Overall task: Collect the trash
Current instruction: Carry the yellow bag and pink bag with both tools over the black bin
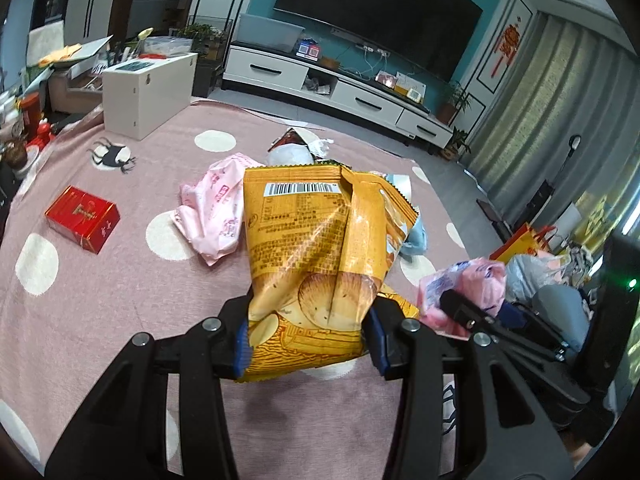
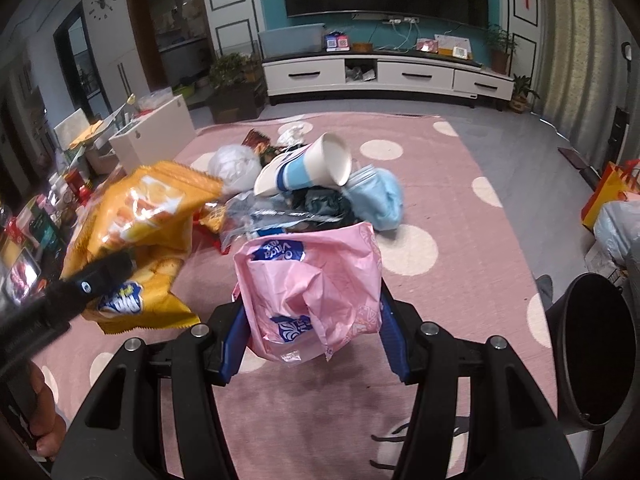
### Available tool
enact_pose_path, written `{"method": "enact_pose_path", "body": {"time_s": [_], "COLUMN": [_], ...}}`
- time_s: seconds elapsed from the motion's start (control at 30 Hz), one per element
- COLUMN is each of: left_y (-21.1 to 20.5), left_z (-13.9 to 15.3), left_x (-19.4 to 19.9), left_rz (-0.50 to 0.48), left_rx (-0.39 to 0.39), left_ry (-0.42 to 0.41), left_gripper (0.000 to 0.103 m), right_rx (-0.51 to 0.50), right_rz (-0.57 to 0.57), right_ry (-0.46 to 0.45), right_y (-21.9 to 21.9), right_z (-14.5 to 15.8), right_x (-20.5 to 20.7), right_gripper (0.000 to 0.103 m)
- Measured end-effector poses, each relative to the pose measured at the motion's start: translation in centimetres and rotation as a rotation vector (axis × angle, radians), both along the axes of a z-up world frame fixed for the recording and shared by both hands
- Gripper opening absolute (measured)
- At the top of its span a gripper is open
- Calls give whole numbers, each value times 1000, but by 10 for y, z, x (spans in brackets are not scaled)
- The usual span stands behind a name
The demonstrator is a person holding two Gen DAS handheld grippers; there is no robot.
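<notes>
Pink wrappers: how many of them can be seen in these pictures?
2. One pink wrapper is held in the right gripper. The other pink wrapper lies on the rug, left of the yellow chip bag. More may be hidden in the pile.

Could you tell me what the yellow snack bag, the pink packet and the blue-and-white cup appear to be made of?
Yellow snack bag: glossy plastic film, judging by its sheen, creases and serrated edge.
Pink packet: thin soft plastic wrap, crumpled, with a slight shine.
Blue-and-white cup: probably paper, with a matte white inside and a rolled rim.
</notes>
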State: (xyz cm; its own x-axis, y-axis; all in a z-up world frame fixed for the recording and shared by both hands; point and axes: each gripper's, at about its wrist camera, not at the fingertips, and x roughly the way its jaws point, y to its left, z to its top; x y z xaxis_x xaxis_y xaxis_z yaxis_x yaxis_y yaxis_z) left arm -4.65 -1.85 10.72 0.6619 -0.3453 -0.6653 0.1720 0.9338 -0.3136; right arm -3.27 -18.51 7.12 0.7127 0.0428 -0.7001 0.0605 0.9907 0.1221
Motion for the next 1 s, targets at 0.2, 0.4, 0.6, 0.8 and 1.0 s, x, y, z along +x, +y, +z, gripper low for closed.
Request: {"method": "enact_pose_path", "body": {"time_s": [0.2,0.4,0.6,0.8,1.0], "left_y": [-23,-52,-95,-144,-196], "left_z": [8,13,19,22,24], "left_x": [-1,-2,-6,-16,-28], "left_rz": [-21,-74,-139,-233,-335], "left_rx": [67,93,125,132,139], "left_ry": [-29,-40,-65,-80,-90], "left_gripper": [46,46,46,47,47], "right_rx": [-5,13,13,37,16], "right_rz": [-41,-103,-206,-345,-493], "right_ry": [-26,-68,-104,-143,-160], "right_y": [-17,-41,-73,-120,-156], "right_z": [8,20,30,39,42], "right_x": [-5,-15,-27,-49,-72], "right_gripper": [57,57,57,57,57]}}
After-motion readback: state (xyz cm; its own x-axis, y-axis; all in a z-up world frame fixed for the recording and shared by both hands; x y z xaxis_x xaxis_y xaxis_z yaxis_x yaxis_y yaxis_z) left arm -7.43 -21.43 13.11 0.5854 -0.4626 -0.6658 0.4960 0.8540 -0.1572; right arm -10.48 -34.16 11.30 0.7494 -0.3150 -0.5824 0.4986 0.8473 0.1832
